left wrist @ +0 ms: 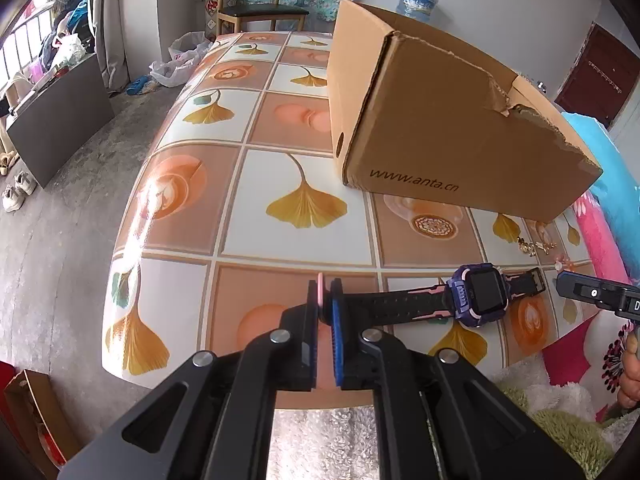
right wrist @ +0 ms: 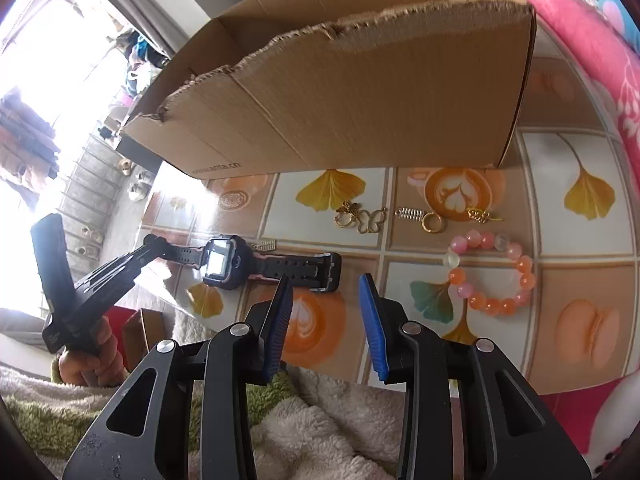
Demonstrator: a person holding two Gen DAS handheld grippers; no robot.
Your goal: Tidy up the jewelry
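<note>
A purple and black smartwatch lies on the patterned table, also in the right wrist view. My left gripper is shut on the end of its strap. My right gripper is open and empty, just in front of the watch's other strap end. A pink and orange bead bracelet lies to its right. Gold rings and charms lie in a row before the open cardboard box, which also shows in the left wrist view.
The table has a ginkgo-leaf tile cloth. Fluffy blankets lie at its near edge, a pink blanket at the right. A wooden chair stands beyond the far end.
</note>
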